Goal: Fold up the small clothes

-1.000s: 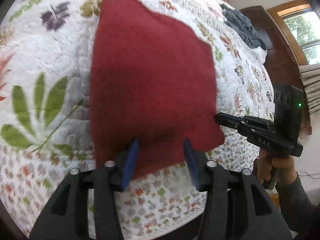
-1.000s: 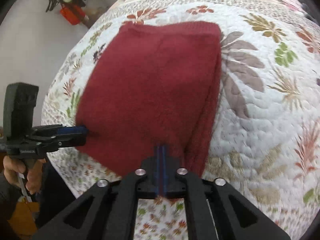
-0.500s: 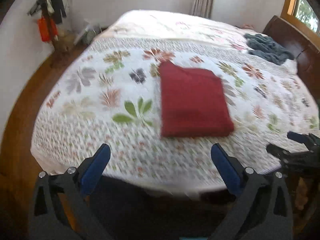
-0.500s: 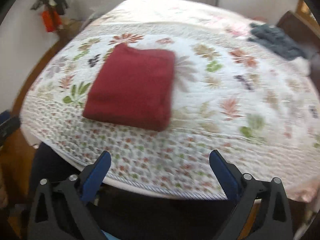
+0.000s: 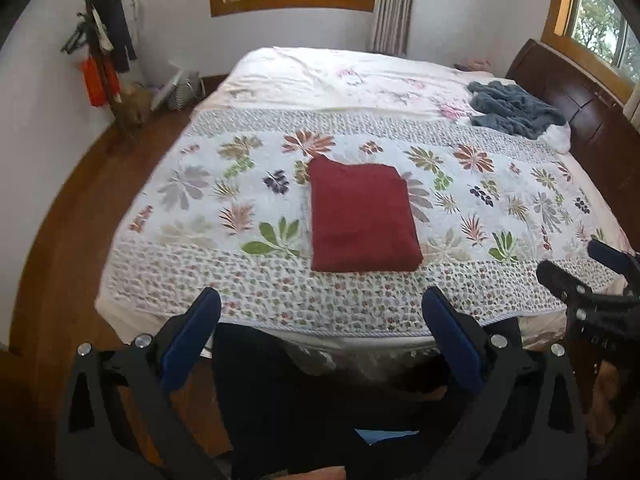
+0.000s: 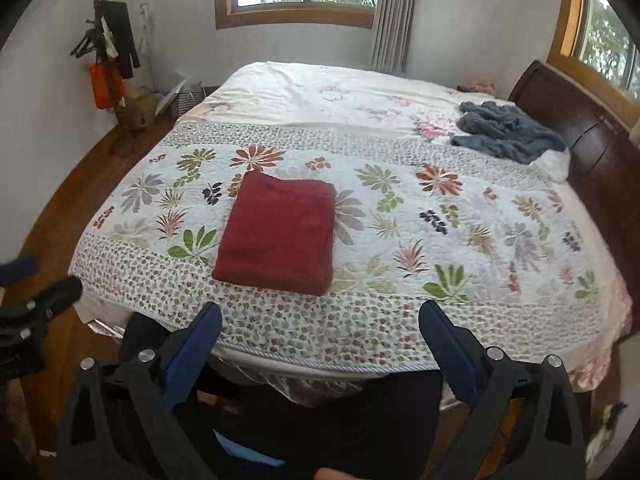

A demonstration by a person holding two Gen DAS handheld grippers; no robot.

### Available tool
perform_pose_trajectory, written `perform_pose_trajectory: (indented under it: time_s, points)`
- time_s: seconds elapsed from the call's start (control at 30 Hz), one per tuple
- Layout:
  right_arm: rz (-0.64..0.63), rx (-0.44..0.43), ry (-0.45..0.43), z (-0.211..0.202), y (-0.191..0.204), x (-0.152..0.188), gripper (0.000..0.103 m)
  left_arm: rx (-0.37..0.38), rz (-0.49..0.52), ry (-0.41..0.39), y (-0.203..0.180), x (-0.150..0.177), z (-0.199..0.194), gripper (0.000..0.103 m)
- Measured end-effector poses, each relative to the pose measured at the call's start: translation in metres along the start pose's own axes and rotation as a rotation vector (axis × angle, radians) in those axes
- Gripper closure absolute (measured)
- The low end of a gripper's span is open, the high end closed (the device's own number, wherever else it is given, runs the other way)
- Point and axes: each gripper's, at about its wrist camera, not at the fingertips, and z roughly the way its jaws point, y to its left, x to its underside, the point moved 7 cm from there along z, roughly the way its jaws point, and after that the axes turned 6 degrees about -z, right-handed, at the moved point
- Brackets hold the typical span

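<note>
While both are held off the near edge of the bed (image 5: 280, 312), the left hand-held gripper (image 5: 320, 312) and right hand-held gripper (image 6: 320, 324) stand wide apart, holding nothing. The folded red garment (image 5: 362, 218) lies flat on the floral quilt, near-centre. A crumpled blue cloth (image 5: 514, 110) sits far right by the headboard (image 5: 592, 120), its shape unclear.

The black left gripper with blue finger pads (image 5: 320, 312) and its matching black right gripper (image 6: 320, 314) are held side by side, jaws spread wide, gripping nothing.
</note>
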Motion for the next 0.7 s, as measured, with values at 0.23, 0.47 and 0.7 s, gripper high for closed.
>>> perform_pose_trajectory:
  time_s: [0.23,0.47,0.7]
  points:
    - [-0.004,0.044,-0.027,-0.037,0.005,-0.002,0.004,0.039,-0.005,-0.014,-0.003,0.008,-0.032,0.003]
    - [-0.005,0.058,-0.064,-0.056,0.007,0.002,0.004,0.033,0.002,-0.037,0.000,0.018,-0.046,0.003]
    - [0.009,0.056,-0.053,-0.052,0.010,0.006,0.004,0.037,0.027,-0.021,-0.002,0.022,-0.044,0.003]
